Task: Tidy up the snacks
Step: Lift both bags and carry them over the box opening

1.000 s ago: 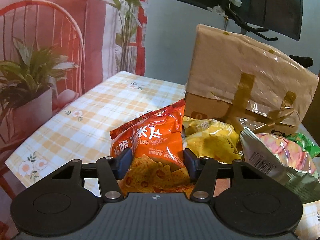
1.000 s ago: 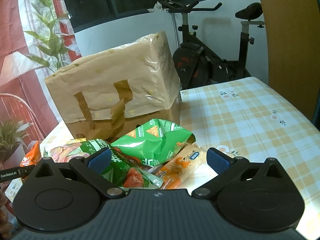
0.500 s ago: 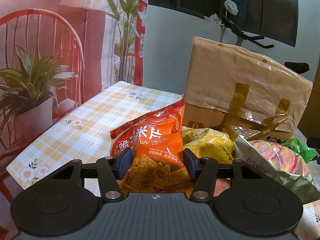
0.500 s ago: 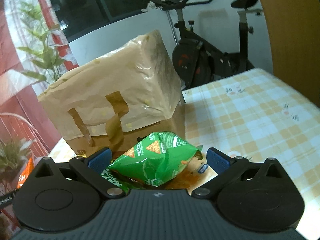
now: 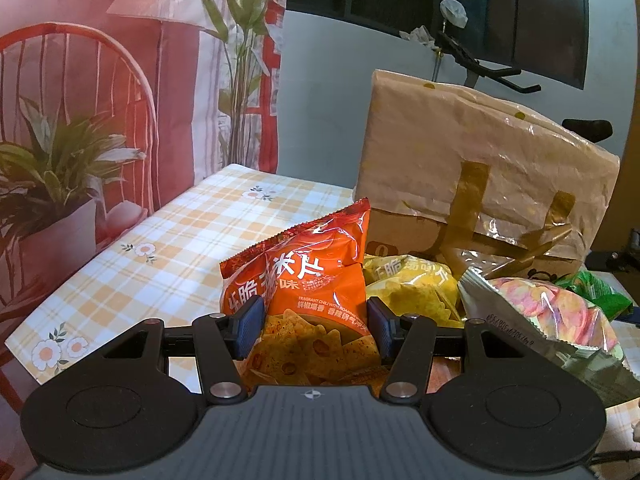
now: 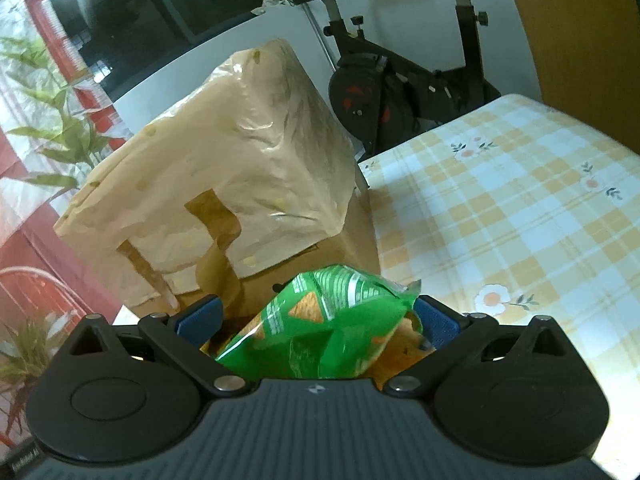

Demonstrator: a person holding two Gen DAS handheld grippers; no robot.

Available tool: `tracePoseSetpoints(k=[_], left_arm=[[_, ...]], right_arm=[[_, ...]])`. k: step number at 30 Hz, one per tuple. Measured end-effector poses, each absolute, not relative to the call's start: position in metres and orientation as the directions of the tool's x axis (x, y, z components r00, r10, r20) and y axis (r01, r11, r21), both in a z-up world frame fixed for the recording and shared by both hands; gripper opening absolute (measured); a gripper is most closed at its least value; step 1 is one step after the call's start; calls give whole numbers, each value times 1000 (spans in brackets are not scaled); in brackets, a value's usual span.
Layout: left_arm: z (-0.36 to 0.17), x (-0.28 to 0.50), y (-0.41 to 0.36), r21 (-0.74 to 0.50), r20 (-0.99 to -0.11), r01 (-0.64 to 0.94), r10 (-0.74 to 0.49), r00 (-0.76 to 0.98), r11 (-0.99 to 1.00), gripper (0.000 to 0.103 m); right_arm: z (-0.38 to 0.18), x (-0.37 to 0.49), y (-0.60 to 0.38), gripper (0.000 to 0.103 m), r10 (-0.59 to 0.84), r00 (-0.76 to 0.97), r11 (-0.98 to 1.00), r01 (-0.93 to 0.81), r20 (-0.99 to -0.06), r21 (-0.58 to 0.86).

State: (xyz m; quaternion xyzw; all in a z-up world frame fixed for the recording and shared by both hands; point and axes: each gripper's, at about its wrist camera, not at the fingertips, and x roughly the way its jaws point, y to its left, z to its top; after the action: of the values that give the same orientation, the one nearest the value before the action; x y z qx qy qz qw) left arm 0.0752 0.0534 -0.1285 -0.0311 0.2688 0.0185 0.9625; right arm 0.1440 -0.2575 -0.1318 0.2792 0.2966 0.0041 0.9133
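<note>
**Snack bags piled before a tan bag**

Checked tablecloth (image 5: 192,240) is carrying the pile. Left gripper (image 5: 312,326) is clamping an orange chip bag (image 5: 308,276) upright — right gripper (image 6: 318,320) is spreading wide around a green chip bag (image 6: 328,328), beside the tan bag (image 6: 224,184).

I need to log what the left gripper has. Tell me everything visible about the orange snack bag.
The orange snack bag is glossy crinkled foil with a serrated top seal, white Chinese lettering and pictured triangular chips. It stands roughly upright, slightly creased, clamped between the left gripper jaws at mid-height. A yellow bag sits right behind it, beside the tan tote.
</note>
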Motion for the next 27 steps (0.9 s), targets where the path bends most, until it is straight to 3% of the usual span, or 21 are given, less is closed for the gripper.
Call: tracePoseSetpoints(k=[15,27], left_arm=[[-132,79,55,-51,-535,-40,6,845,998,59],[-134,79,54,-56,-545,-36,0,838,998,59]], right_arm=[[-157,163,-256,103,165,762,835,229,-626,500],[-162,162,-240,103,139,784,904,148,-605,400]])
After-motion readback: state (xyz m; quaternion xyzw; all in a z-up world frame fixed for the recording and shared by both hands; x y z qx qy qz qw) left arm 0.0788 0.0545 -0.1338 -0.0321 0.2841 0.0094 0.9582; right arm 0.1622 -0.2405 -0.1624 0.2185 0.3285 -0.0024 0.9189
